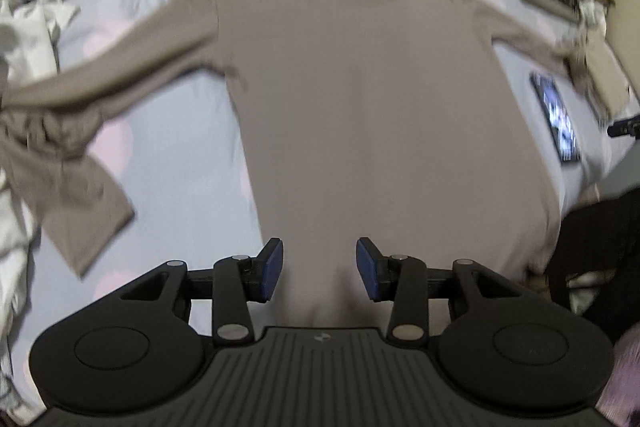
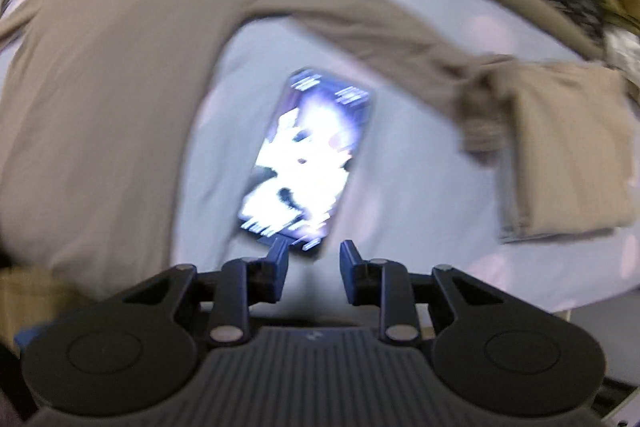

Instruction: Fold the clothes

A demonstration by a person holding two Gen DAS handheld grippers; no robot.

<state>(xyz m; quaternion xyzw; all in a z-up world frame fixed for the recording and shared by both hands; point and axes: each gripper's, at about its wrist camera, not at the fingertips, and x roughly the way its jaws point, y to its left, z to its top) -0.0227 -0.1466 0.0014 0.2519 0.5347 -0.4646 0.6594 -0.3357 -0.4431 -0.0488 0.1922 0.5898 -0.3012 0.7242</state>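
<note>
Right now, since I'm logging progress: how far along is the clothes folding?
Done: a folded tan garment lies by the sleeve end. In hand: nothing; the left gripper and right gripper are open, and the brown long-sleeve shirt lies spread flat. Left: folding its sleeves and body; the lit phone lies beside it.

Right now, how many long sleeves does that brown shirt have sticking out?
2. On the taupe long-sleeved shirt spread on the pale blue bedsheet, one sleeve stretches out left, its end bunched; the other sleeve reaches right, toward a folded beige cloth.
</note>
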